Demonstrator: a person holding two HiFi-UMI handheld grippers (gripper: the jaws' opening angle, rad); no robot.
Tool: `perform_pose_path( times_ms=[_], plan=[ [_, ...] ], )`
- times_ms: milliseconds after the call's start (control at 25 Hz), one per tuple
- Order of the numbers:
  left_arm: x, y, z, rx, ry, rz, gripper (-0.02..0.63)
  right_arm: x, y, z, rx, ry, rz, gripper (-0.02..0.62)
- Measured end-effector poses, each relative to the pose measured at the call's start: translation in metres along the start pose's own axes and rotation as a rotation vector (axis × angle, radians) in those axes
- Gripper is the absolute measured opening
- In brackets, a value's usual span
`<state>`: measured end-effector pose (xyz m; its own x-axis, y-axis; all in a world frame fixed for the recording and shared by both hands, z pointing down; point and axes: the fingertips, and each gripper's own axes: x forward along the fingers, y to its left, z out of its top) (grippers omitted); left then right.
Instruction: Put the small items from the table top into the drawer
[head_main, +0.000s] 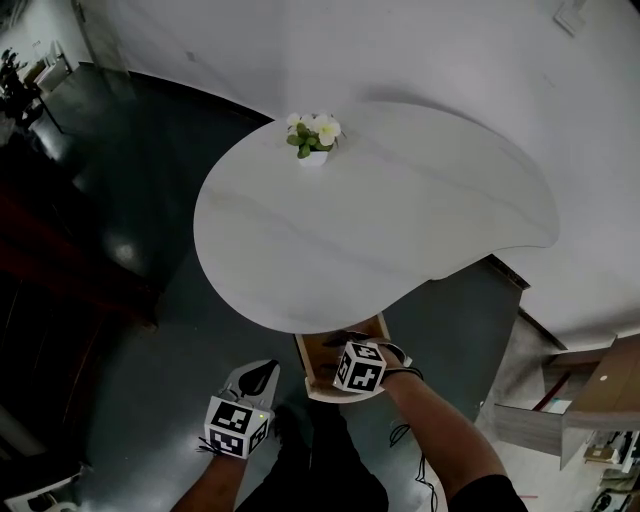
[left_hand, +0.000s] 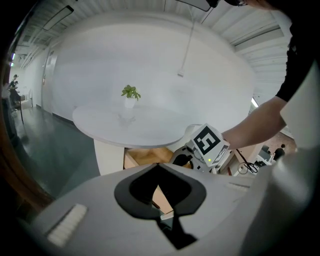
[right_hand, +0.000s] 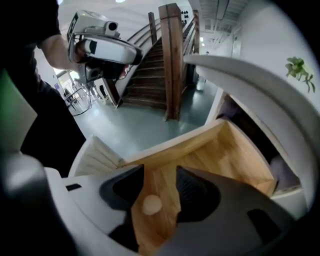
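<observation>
Drawer (head_main: 304, 358) of pale wood, pulled open from under the near edge of a white rounded table (head_main: 400, 220), directly beneath the right gripper (right_hand: 160, 172). Right gripper tipped steeply down into the drawer, jaws spread wide apart, dark pads clear of everything, nothing gripped. On the drawer floor, a small pale round item (right_hand: 151, 204) lying loose, straight below the gap between those jaws, closer to the pad at that view's left, apparently free of both pads. Wooden drawer walls ahead of the right gripper, table edge overhanging above.

Left gripper (head_main: 265, 372) held to the left of the right gripper, outside the drawer and nearer the person, over dark glossy floor (head_main: 150, 200). Jaws closed, tips meeting in a point, nothing between them. Ahead of the left gripper: open drawer, table top above it, and the right gripper's marker cube (left_hand: 210, 142) ahead and to the right, near but apart.

Small potted plant (head_main: 314, 137) with white flowers standing at the far edge of the table, well beyond both grippers. Dark wooden staircase (right_hand: 170, 60) far behind the left gripper, as seen from the right gripper.
</observation>
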<state>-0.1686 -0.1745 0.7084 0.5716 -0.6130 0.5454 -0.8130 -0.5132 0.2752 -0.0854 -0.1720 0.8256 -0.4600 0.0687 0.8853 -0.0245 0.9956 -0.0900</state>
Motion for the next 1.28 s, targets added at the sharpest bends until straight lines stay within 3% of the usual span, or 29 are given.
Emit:
perform_pose_path(
  times_ms=[320,520,680,800,1040,1280],
  plan=[
    [-0.012,-0.017,0.017,0.013,-0.016,-0.027,0.008,-0.045,0.006,0.011,0.048,-0.045,-0.100,0.192],
    [-0.021,-0.028,0.023,0.060,-0.009,-0.056,0.008,-0.088,0.001,0.020,0.192,-0.160,-0.212,0.146],
    [-0.036,-0.029,0.028,0.065,-0.020,-0.061,0.008,-0.121,0.002,0.013,0.407,-0.260,-0.352,0.113],
    [-0.048,-0.033,0.033,0.065,-0.032,-0.069,0.008,-0.140,0.015,0.016,0.524,-0.313,-0.402,0.093],
    [-0.069,-0.045,0.044,0.058,-0.047,-0.089,0.008,-0.173,0.038,0.031,0.641,-0.391,-0.457,0.069],
    [-0.086,-0.053,0.067,0.063,-0.084,-0.075,0.008,-0.205,0.048,0.040,0.677,-0.476,-0.491,0.057]
  ],
)
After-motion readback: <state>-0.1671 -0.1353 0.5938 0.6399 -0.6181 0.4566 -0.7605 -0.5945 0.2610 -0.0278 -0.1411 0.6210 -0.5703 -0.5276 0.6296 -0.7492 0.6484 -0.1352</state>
